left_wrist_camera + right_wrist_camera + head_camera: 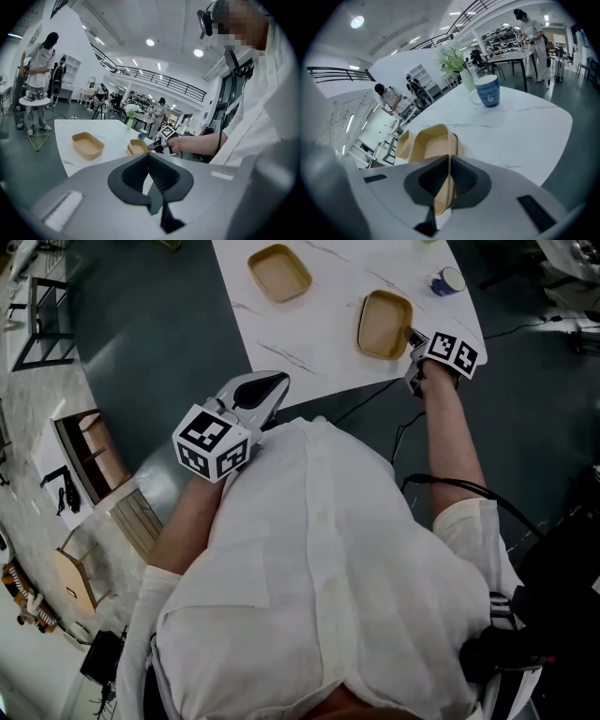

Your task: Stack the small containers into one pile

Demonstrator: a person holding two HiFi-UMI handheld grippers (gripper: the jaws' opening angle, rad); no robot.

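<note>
Two tan rectangular containers lie on the white marble table (319,352). The near container (384,323) (433,145) has its rim pinched between the jaws of my right gripper (413,340) (450,161), which is shut on it. The far container (279,273) (87,145) (403,143) sits apart toward the table's left. My left gripper (267,395) (149,161) is held off the table's near edge, close to my body, with its jaws together and nothing between them.
A blue mug (447,282) (488,91) stands at the table's right corner, and a vase of green leaves (461,70) behind it. Wooden furniture pieces (94,456) lie on the floor at left. People stand at other tables in the background.
</note>
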